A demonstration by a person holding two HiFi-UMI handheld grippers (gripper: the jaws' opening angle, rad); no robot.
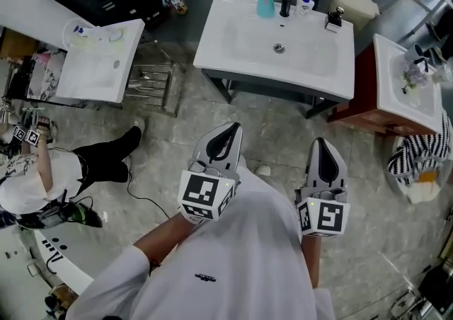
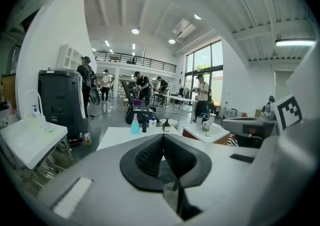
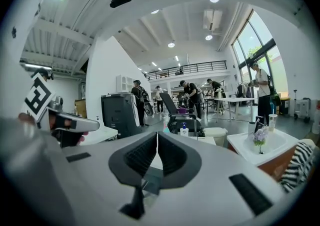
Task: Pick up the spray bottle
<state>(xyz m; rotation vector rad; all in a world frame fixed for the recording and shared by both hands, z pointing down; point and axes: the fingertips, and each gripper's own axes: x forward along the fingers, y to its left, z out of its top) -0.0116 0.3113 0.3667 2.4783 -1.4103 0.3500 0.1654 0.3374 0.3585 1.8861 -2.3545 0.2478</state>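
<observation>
Hovering short of sink (image 1: 230,46) edge | left gripper (image 1: 231,129), right gripper (image 1: 320,144) closed, empty | spray bottle (image 1: 265,1) on back rim | balcony (image 2: 136,60) only in gripper views

sink (image 1: 233,46): glossy white | floor (image 1: 279,138): mottled grey (polished) | spray bottle (image 1: 265,1): plastic

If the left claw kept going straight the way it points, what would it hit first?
Probably the white washbasin straight ahead, near its front edge, though depth is unclear. The teal spray bottle stands farther back, slightly left of where the left claw points.
</observation>
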